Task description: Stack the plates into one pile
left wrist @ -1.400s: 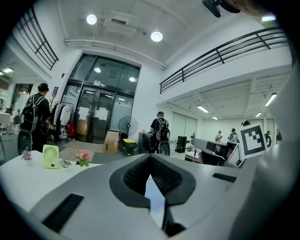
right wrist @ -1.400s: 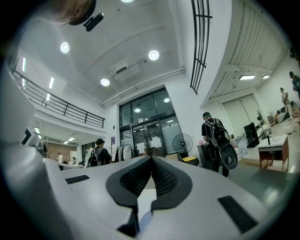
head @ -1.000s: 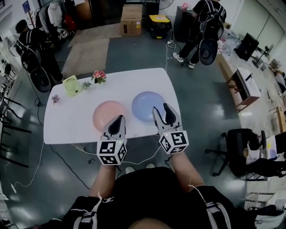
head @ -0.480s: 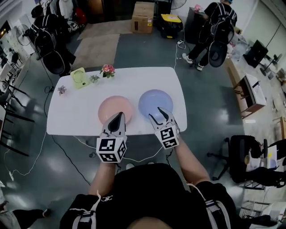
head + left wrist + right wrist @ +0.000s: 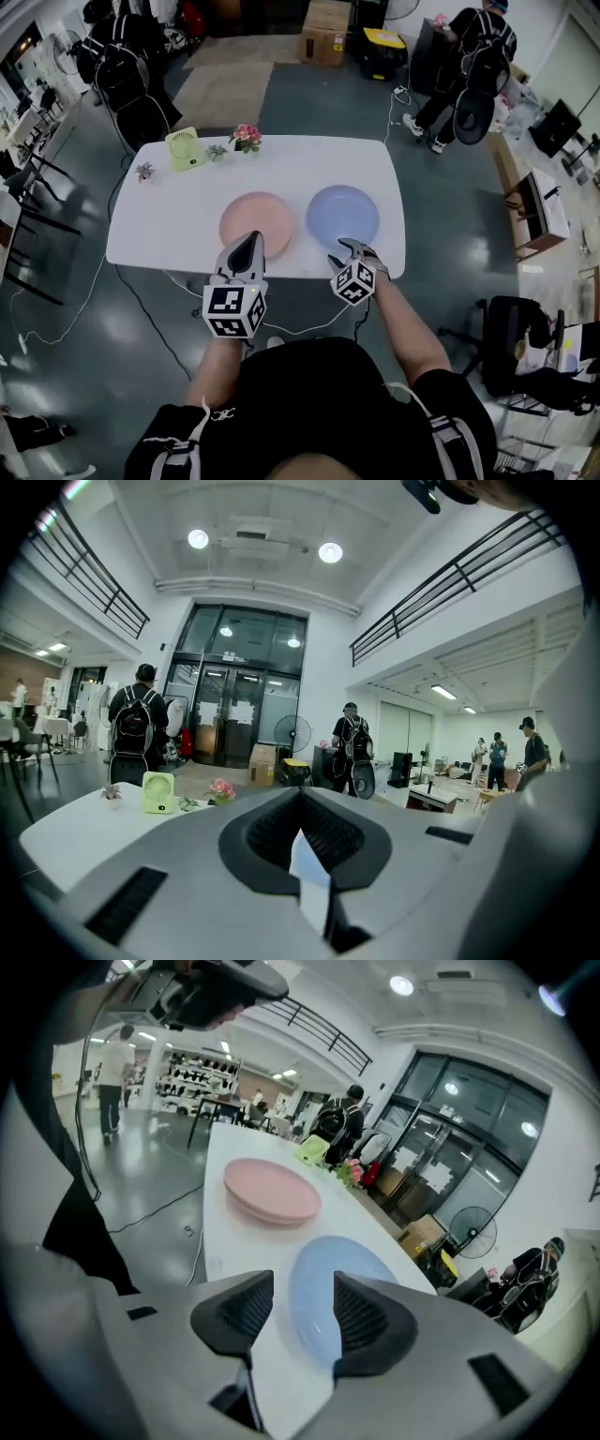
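Two plates lie on the table [image 5: 183, 230]: one pink plate [image 5: 258, 223] at centre left of the head view and one blue plate [image 5: 343, 214] at centre right. A strip of bare tabletop runs between them, so we judge the pile not yet begun. What the coming move turns on is that the blue plate sits straight ahead of our right gripper [image 5: 345, 251]. In the right gripper view its near rim shows in the gap between the jaws, with neither pad touching it. Those jaws have just been opening and now stand wide, holding nothing. Both plates are round, so there is no long axis to line up with, and only the rim's near edge matters. The pink plate lies to the blue one's left in the head view, which we take as the way the carry would go. Our left gripper [image 5: 247, 242] has its tips over the pink plate's near rim in the head view, so each hand is nearest its own plate. Its jaws are drawn together with nothing between them. At the table's upper left we count one green fan [image 5: 186, 148], one pot of flowers [image 5: 247, 137] and one small plant [image 5: 143, 172], all well apart from the plates.
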`<state>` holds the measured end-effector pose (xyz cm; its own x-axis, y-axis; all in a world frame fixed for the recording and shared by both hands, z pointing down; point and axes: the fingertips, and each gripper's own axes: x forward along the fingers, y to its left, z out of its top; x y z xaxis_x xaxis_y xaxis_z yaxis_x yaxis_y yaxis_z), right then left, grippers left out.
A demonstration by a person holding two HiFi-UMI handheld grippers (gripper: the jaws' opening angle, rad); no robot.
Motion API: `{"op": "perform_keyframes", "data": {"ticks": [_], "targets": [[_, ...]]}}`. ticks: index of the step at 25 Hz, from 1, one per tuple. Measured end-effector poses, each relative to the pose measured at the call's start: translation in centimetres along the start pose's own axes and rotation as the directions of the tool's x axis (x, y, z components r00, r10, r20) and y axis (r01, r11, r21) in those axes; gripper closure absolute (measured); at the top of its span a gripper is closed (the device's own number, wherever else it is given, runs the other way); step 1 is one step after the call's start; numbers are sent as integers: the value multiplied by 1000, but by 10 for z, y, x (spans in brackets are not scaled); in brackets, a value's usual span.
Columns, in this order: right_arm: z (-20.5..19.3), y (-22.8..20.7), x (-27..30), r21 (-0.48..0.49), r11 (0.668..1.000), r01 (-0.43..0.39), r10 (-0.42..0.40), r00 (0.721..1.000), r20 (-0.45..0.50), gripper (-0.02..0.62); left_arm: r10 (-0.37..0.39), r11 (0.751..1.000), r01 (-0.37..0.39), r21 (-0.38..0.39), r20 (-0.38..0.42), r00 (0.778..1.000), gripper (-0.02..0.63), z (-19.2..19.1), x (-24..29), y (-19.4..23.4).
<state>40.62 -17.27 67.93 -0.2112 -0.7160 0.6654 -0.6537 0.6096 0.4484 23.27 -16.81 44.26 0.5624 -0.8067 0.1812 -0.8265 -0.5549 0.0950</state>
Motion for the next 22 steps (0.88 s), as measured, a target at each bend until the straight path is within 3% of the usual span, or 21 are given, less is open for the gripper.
{"op": "perform_keyframes", "data": {"ticks": [8, 14, 22], "targets": [[-48, 10, 33, 30, 995, -99, 102, 980, -172, 371, 46, 999, -46, -1, 1, 999, 595, 2, -6, 20], [-74, 6, 53, -10, 994, -111, 103, 951, -291, 375, 66, 998, -66, 12, -1, 998, 595, 1, -6, 31], [-82, 9, 68, -39, 987, -153, 131, 928, -348, 415, 82, 997, -82, 12, -6, 997, 595, 0, -3, 42]]}}
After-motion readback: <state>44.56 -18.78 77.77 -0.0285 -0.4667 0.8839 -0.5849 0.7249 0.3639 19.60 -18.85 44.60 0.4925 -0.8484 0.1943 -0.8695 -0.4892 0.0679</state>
